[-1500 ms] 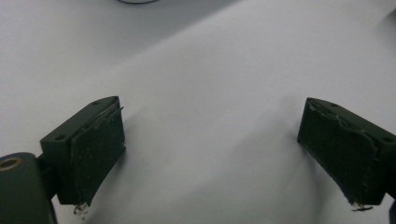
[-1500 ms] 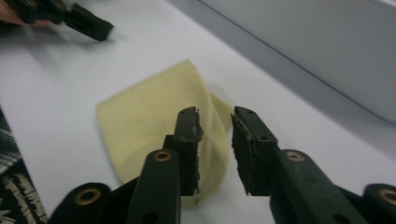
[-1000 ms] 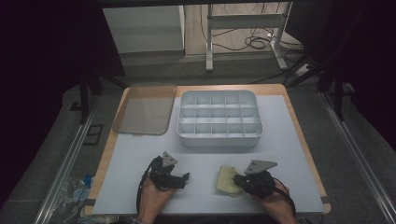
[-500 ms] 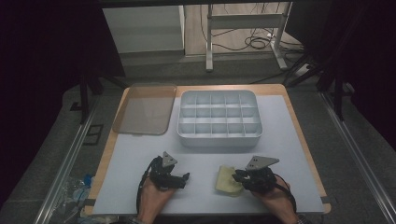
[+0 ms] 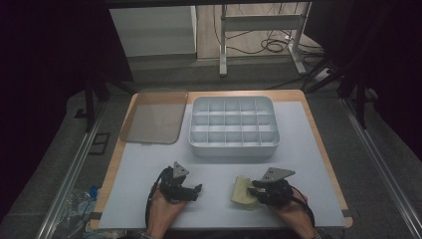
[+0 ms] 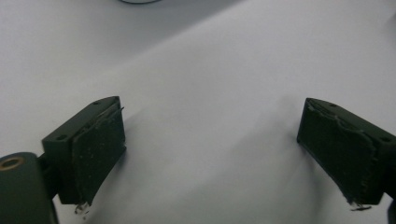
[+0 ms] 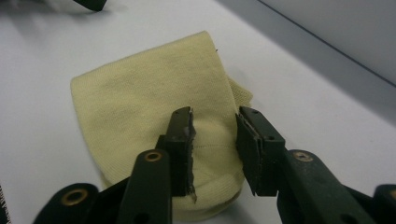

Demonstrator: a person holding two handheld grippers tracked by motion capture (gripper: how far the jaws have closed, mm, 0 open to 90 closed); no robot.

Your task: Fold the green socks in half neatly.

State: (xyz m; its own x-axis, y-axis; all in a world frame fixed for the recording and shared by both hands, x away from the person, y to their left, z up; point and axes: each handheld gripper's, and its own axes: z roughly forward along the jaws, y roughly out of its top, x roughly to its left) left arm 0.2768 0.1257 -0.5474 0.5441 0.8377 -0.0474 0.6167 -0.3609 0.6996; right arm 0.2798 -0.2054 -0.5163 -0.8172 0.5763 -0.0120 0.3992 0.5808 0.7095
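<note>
A folded pale yellow cloth (image 5: 241, 190) (image 7: 149, 93) lies on the white table near the front edge, right of centre. My right gripper (image 5: 253, 190) (image 7: 215, 135) sits over the cloth's near folded edge. Its jaws have just been opening and now stand a little apart, with the cloth between them and the pads off the fabric. My left gripper (image 5: 196, 190) (image 6: 210, 154) rests on the table left of the cloth. It is wide open, with bare table between its pads (image 6: 100, 154).
A grey tray (image 5: 232, 149) divided into several compartments stands at the middle back of the table. A clear lid (image 5: 154, 115) lies flat to its left. The wooden table edge (image 5: 326, 164) runs along the right side.
</note>
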